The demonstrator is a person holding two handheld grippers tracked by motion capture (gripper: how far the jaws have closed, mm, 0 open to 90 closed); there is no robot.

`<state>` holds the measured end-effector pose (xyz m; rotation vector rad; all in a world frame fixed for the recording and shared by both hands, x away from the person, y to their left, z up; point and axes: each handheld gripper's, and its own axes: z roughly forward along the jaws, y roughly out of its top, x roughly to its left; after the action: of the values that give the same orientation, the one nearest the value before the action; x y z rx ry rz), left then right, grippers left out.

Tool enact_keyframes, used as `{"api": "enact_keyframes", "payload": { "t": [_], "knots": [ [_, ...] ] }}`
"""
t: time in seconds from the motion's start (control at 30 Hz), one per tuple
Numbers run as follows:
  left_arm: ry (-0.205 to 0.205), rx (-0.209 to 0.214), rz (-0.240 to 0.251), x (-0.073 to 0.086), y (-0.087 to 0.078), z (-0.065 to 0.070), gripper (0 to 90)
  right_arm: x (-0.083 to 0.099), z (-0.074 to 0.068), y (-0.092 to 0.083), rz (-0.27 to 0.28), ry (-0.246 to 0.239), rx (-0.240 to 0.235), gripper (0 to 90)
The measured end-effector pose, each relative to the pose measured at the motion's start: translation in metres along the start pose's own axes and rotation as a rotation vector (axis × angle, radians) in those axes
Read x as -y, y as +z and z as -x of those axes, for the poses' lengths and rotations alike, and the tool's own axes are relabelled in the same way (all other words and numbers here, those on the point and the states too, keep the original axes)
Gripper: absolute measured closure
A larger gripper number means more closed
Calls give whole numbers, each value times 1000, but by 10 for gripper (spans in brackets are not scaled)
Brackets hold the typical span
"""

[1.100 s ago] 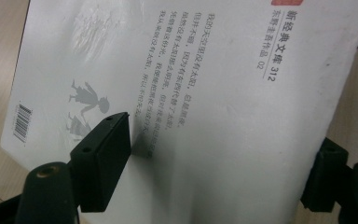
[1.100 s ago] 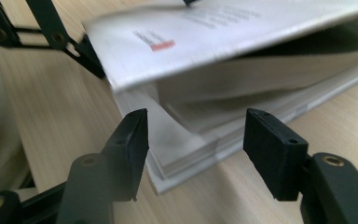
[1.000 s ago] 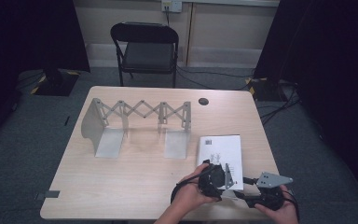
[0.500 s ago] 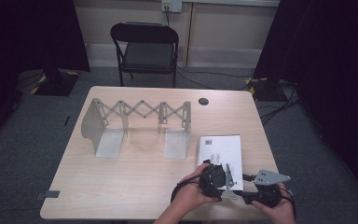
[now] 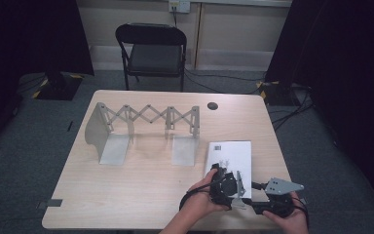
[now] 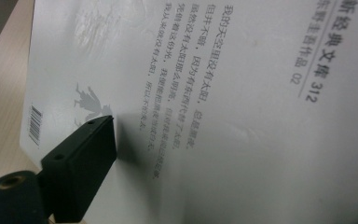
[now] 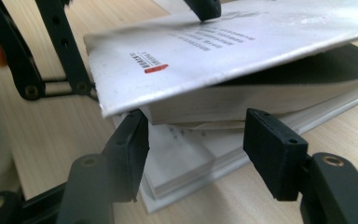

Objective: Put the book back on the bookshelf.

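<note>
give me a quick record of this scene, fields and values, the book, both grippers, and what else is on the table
book: white paperback at the table's near right, top cover lifted off the pages
left gripper: on the cover, jaws have just been opening
right gripper: jaws open either side of the book's corner, not pressing
also on table: folding metal rack, standing empty

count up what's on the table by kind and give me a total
White paperback book with printed cover: 1
Grey metal expanding rack with scissor-lattice back: 1
Black two-jaw handheld grippers, left gripper and right gripper: 2
Total: 4
</note>
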<state>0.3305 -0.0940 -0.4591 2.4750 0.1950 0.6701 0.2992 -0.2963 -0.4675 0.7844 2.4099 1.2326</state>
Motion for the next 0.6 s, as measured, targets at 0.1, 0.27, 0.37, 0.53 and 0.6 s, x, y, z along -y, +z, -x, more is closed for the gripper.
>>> {"api": "enact_keyframes", "payload": {
  "t": [0.1,0.27,0.37,0.53,0.6],
  "knots": [
    [39,-1,22,2,-3,-1,149,1,2,0,15,31,-25,408],
    [128,-45,7,2,-4,2,276,0,5,-6,74,54,-34,417],
    [116,-34,13,2,-7,0,293,4,8,-6,52,59,-27,399],
    [108,-11,-2,-2,-14,-6,332,11,11,-4,22,47,-38,361],
    [91,0,-2,-5,-19,-11,348,12,11,-3,23,24,-32,342]
  ]
}}
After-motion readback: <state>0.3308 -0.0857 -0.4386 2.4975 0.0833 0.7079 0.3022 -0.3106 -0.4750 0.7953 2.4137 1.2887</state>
